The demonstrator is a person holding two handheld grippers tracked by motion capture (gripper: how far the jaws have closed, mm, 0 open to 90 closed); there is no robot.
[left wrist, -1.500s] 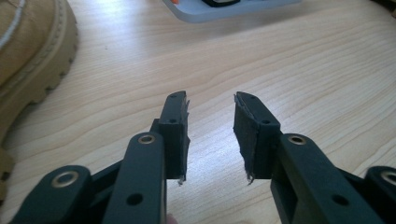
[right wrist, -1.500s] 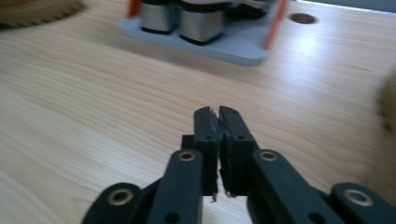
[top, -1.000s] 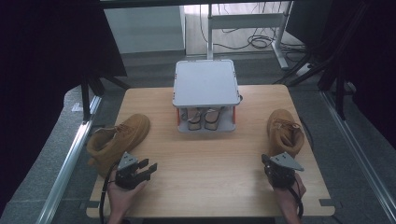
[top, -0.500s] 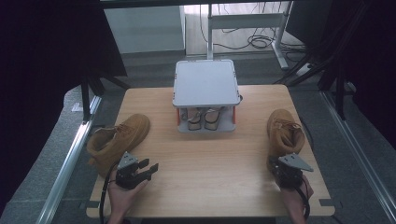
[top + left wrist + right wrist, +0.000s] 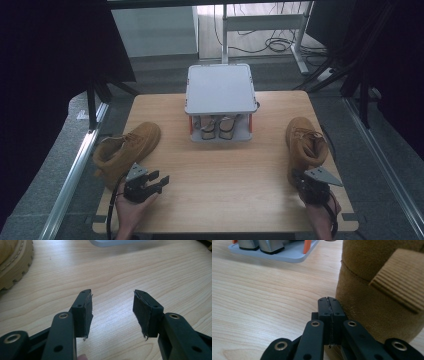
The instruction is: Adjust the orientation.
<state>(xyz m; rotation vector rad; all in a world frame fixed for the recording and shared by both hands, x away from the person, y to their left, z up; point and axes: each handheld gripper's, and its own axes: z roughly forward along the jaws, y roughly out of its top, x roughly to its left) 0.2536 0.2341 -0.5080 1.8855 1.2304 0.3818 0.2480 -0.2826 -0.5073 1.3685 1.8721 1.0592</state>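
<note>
1. Neither tan suede lace-up boot is lifted yet: one lies at lower left (image 5: 125, 152), the other stands at right (image 5: 305, 145). The grey two-tier shoe rack (image 5: 219, 90) at upper centre has a bare top shelf, so placing both seems left to do.
2. The left gripper (image 5: 159, 181) sits low over the wooden table (image 5: 225, 175), its jaws having just been opening, nothing between them.
3. The right gripper (image 5: 329, 300), jaws pressed together and empty, noses against the right boot's heel.

High view looks down; both close gripper views share the table (image 5: 225, 165).
</note>
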